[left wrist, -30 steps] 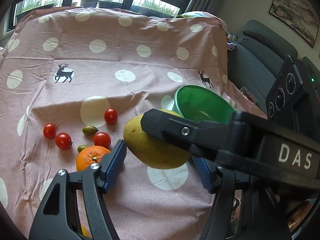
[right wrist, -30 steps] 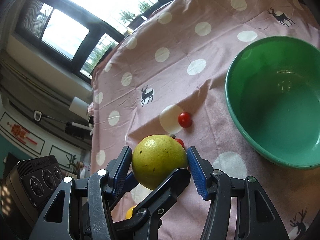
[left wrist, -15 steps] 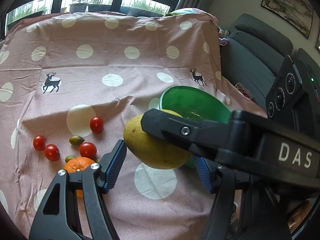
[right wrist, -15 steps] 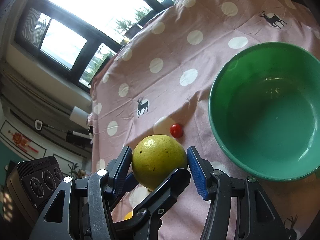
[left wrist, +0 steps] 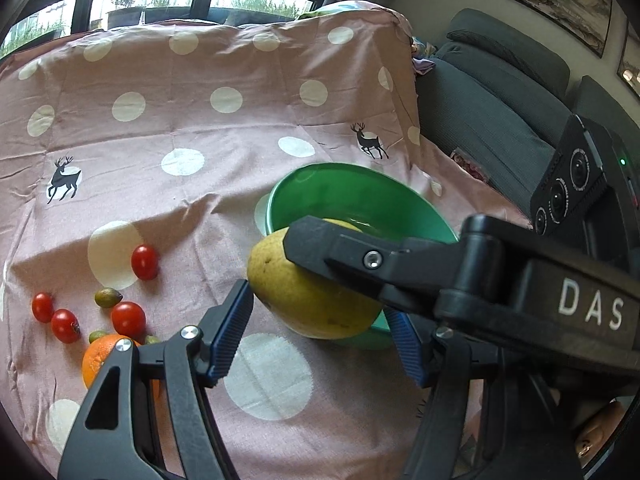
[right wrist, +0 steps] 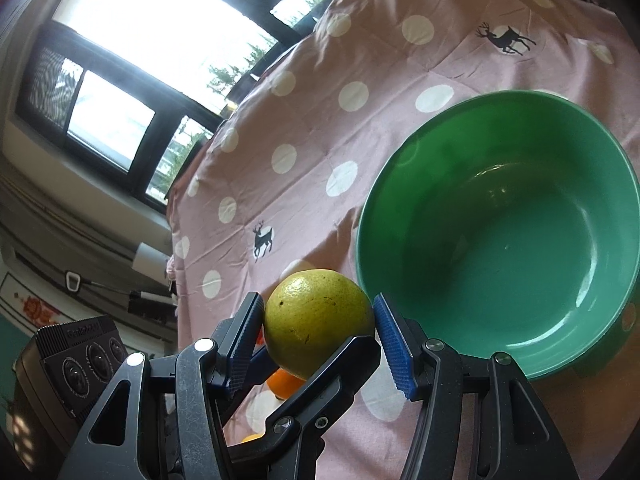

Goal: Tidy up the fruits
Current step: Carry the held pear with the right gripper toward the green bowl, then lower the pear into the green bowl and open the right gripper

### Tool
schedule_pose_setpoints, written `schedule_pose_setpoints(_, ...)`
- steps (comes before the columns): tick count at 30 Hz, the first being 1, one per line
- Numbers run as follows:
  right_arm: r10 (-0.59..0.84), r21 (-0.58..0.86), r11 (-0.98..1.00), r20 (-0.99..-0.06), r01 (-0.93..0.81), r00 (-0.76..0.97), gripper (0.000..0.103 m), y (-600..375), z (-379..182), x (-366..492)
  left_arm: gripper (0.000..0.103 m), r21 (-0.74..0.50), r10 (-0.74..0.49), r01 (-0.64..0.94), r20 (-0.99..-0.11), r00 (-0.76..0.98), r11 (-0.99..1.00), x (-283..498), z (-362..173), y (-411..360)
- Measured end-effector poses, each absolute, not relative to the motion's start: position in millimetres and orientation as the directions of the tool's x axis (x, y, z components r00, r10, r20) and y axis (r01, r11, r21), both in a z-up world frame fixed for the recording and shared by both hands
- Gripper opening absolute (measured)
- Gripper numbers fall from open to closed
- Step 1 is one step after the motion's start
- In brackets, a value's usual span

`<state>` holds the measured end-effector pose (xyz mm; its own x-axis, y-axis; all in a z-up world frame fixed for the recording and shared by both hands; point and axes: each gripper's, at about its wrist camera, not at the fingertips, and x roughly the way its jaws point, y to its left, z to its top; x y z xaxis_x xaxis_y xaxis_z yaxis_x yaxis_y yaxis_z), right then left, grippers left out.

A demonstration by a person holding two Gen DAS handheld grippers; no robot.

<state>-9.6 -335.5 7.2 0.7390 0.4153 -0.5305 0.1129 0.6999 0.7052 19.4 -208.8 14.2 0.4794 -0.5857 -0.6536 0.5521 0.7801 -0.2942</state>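
Observation:
A large yellow-green citrus fruit (left wrist: 304, 304) (right wrist: 316, 312) hangs above the pink dotted cloth, held by both grippers at once. My left gripper (left wrist: 318, 340) has its blue pads against the fruit's sides, and a black finger of the right gripper crosses over its top. In the right wrist view my right gripper (right wrist: 320, 336) is shut on the same fruit, just left of the empty green bowl (right wrist: 384, 184). In the left wrist view the fruit overlaps the near rim of the bowl (left wrist: 320, 196). An orange (left wrist: 98, 360), several cherry tomatoes (left wrist: 145, 262) and small green fruits (left wrist: 108, 297) lie at the left.
The pink cloth (left wrist: 180, 120) covers the whole table and drops off at its right edge beside a grey sofa (left wrist: 480, 120). Windows run along the far side. The orange (right wrist: 284, 384) shows under the held fruit in the right wrist view.
Both grippers have carried the fruit sideways toward the green bowl, which now looks nearer and larger. The tomatoes and orange have slid toward the left edge of the left view. The grips are unchanged.

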Motion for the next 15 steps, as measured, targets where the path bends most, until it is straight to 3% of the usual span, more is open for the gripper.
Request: schedule_pose_setpoints(15, 0.379, 0.730, 0.665, -0.514, 0.159, 0.770, 0.060, -360.2, 2.7, -19.1, 0.067, -0.283, -0.608, 0.602, -0.658, 0.445, 0.747, 22.0, 14.6, -234.6)
